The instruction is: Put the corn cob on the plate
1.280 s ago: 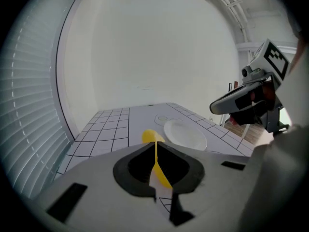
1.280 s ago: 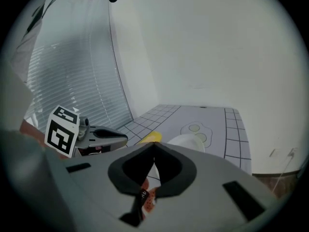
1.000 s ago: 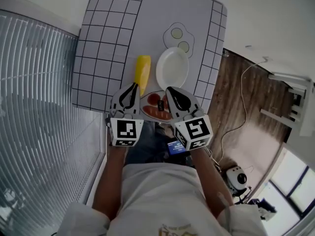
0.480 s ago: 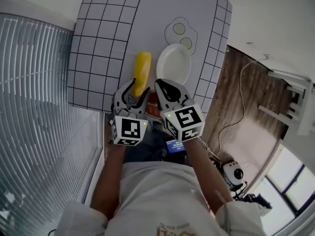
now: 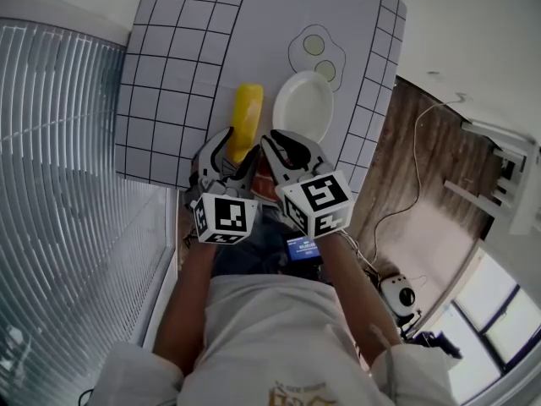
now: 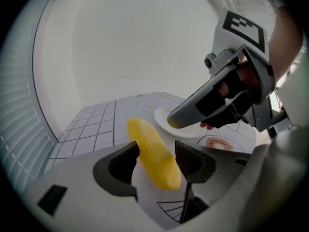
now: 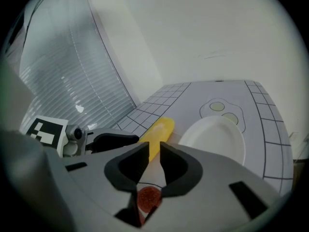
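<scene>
The grasp is being set up. The left gripper [image 6: 158, 154] has its fingers [image 6: 119, 164] spread either side of the near end of the corn cob [image 6: 150, 151], not yet pressing; they have just been opening. The right gripper [image 7: 153, 151] has its fingers slightly parted and empty, also just opening. The cob lies on the gridded surface [image 5: 177, 66], just left of the empty white plate [image 5: 303, 112]. Next, I judge: close on the cob, lift it, carry it right. 1 second ago both grippers were shut, short of the cob.
</scene>
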{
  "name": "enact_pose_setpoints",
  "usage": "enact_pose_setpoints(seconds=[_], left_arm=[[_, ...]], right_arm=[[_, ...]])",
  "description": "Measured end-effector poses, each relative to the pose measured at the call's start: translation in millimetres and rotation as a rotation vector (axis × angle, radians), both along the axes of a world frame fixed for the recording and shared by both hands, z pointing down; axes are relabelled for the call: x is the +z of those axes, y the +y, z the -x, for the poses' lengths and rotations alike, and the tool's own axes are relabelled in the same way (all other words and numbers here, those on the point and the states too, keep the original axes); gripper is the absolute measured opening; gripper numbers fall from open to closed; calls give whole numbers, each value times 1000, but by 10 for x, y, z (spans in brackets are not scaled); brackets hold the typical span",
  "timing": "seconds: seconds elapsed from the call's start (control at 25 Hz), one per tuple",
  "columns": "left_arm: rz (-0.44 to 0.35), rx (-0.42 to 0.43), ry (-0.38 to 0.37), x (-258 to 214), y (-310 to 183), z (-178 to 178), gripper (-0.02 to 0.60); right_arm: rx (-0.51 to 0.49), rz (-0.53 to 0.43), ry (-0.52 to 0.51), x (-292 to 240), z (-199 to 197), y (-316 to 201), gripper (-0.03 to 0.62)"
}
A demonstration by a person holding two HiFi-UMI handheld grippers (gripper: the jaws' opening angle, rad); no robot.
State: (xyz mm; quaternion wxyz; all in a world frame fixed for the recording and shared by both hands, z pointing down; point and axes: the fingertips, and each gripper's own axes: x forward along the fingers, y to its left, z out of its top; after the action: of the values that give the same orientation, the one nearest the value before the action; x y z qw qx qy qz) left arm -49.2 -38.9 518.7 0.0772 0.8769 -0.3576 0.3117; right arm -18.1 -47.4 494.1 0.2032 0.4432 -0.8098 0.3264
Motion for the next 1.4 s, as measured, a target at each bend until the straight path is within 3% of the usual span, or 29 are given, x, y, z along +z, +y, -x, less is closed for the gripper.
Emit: enact_pose_setpoints(seconds=[0.44,0.64,0.96,1.2,1.4], left_arm=[[25,29,-71,99,-52,-74,265],[49,-8,-25,104,-79,-61,288],[81,-91,20,40,-96,92,287],[87,-72,-15,-1,-134,117,287],[136,-96,4,61,-205,106,288]], right_arm=[[-30,57,-40,68,84,-89,100],[-40,128,-55,150,175,-143,176],[-70,185,-71,219,320,-292,197],[-71,166,-53,225,387,-331,212],[-75,145,-37,220,423,-344,221]])
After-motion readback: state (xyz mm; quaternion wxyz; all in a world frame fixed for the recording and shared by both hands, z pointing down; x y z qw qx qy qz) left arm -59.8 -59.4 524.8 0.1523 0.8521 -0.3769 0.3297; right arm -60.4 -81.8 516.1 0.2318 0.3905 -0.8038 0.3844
